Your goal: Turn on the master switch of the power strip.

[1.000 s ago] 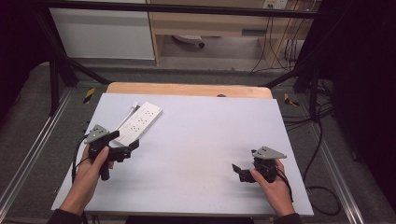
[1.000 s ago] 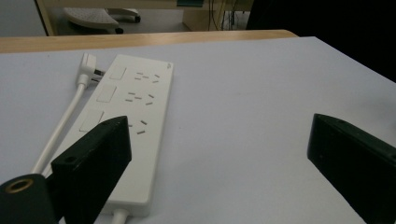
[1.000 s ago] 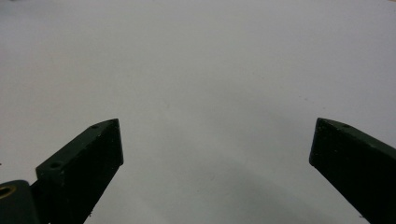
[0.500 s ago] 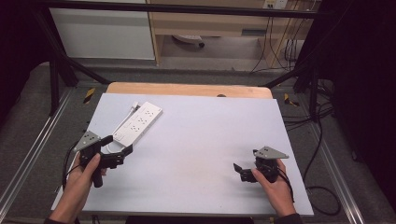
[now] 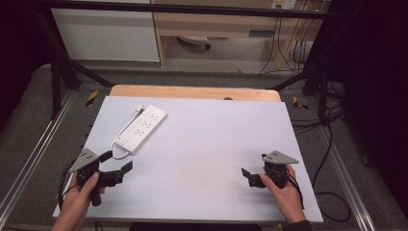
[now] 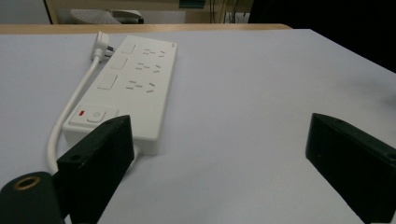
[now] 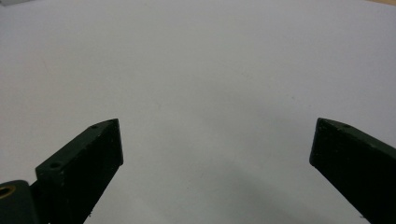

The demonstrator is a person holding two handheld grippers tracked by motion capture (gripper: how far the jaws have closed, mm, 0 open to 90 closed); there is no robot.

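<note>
No readable branding on the white power strip (image 6: 126, 88) lying far-left on the bench (image 5: 207, 144); your left gripper (image 5: 117, 166) and right gripper (image 5: 246, 177) are both sitting wide open, empty.

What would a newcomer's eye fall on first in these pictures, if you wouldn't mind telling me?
Most likely the white power strip, lying slantwise on the far left of the pale table with its cord looped beside it. Next come the two black tools held at the near edge: the left tool just short of the strip, the right tool over bare table, both with jaws wide open.
</note>
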